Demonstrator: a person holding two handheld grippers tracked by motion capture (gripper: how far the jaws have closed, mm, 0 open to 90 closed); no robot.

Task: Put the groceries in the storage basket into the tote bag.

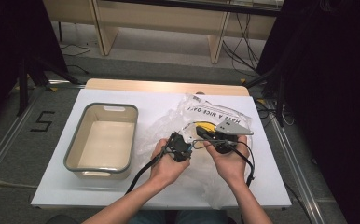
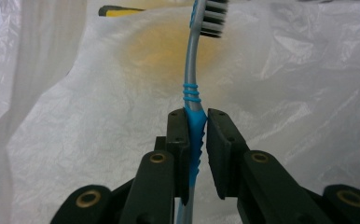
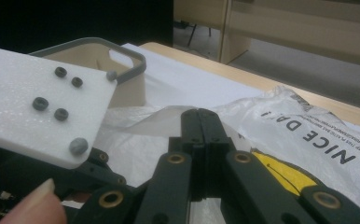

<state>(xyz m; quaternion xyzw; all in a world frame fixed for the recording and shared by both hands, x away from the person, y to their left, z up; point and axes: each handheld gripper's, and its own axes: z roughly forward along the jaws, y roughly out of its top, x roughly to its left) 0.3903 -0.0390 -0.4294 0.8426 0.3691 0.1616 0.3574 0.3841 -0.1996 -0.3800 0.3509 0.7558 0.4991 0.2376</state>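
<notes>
The left tongs (image 2: 197,128) are clamped on a toothbrush (image 2: 193,88), the two black jaws pressing the blue ribbed grip of its handle from either side. From that grip the grey neck rises away from the jaws and curves slightly toward the head, whose dark and white bristles face right at the top of the left gripper view. Behind the toothbrush lies a crumpled white plastic bag (image 2: 280,84), with a yellow patch showing through it just behind the neck.

In the high view the left tongs (image 1: 190,141) sit over the plastic bag (image 1: 215,114) on the white counter (image 1: 159,100), pointed toward the right tongs (image 1: 204,137), which are just beside them; the toothbrush itself is too small to make out there. The right tongs (image 3: 201,122) are pressed together, their jaws meeting over a fold of the bag's film; whether the film is caught between them I cannot tell. A beige bin with a grey rim (image 1: 101,140) stands left of the bag, well apart from both tongs, and its inside looks bare.
</notes>
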